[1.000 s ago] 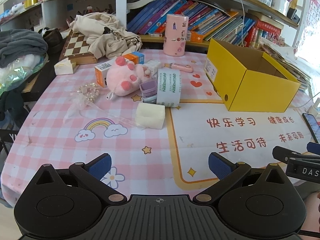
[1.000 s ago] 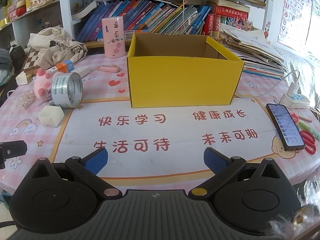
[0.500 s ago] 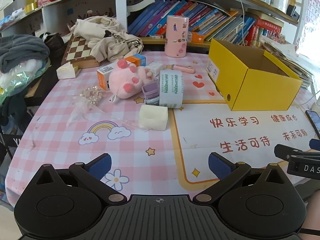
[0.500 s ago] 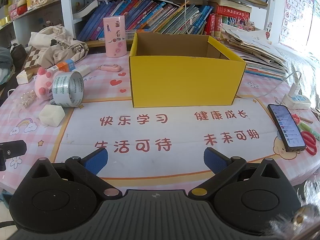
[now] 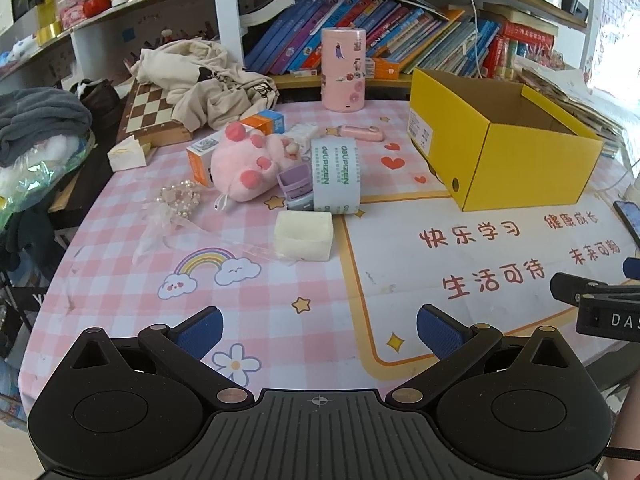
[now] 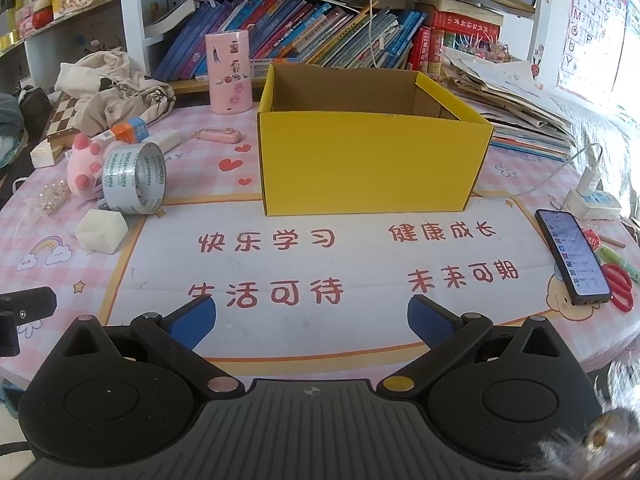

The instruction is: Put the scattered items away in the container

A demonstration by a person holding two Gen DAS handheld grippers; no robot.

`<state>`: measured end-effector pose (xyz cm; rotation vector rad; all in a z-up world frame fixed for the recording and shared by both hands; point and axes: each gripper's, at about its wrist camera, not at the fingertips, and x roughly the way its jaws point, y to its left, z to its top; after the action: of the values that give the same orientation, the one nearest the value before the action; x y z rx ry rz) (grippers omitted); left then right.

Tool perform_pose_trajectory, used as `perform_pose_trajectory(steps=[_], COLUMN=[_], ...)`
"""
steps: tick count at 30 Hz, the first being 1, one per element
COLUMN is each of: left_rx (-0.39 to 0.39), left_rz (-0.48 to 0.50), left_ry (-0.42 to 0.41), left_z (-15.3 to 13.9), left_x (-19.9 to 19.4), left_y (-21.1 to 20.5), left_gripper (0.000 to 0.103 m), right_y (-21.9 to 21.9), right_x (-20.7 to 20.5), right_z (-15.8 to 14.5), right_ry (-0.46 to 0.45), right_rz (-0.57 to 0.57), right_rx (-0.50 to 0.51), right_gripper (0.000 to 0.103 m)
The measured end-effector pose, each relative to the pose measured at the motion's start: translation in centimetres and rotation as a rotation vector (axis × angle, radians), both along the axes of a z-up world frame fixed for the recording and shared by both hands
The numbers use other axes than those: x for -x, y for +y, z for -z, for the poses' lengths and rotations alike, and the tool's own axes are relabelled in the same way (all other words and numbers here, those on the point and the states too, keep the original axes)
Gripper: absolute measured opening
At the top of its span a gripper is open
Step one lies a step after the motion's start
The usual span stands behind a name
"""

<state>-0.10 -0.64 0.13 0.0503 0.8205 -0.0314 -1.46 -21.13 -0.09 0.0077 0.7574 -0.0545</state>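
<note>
While nothing is gripped: both tools are held above the mat.
Left gripper (image 5: 318, 328): spread wide, empty.
Right gripper (image 6: 311, 316): spread wide, empty.
Box (image 6: 372, 160): seen empty.
Tape (image 5: 336, 176): stood on edge beside plush (image 5: 244, 164).

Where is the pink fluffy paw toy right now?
The pink paw toy lies on the table, left of the yellow box, touching the tape roll and in front of the orange carton.
</note>
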Motion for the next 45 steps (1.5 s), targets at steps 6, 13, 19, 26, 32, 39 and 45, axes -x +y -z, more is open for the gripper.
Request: perform_pose_trajectory(steps=[6, 13, 19, 26, 32, 39, 45], left_rx=[0.005, 0.008, 0.007, 0.002, 0.0, 0.001, 0.016], left_rz=[0.001, 0.006, 0.007, 0.015, 0.015, 0.022, 0.016], left_ry=[0.005, 0.007, 0.008, 0.0, -0.005, -0.022, -0.058], left_z=[0.07, 0.11, 0.11, -0.02, -0.08, -0.28, -0.62], left_x=[-0.06, -0.09, -0.13, -0.13, -0.05, 0.09, 0.23], left_y=[0.11, 0.02, -0.01, -0.22, -0.2, -0.17, 0.11], left_gripper=[0.103, 0.103, 0.103, 0.103, 0.103, 0.103, 0.103], right_y=[-0.02, -0.01, -0.09, -0.09, 0.05, -0.03, 0.14], right_x=[-0.08, -0.17, -0.22, -0.25, -0.27, -0.29, -0.24], right_z=[0.1, 0.12, 0.19, 0.28, 0.28, 0.17, 0.02], right_ry=[0.006, 0.01, 0.013, 0.015, 0.015, 0.015, 0.011], right_rz=[0.002, 0.004, 0.007, 0.008, 0.009, 0.008, -0.002], right_rx=[-0.001, 0.0, 0.0, 0.0, 0.001, -0.001, 0.008], right_gripper=[0.103, 0.103, 0.103, 0.103, 0.103, 0.103, 0.103])
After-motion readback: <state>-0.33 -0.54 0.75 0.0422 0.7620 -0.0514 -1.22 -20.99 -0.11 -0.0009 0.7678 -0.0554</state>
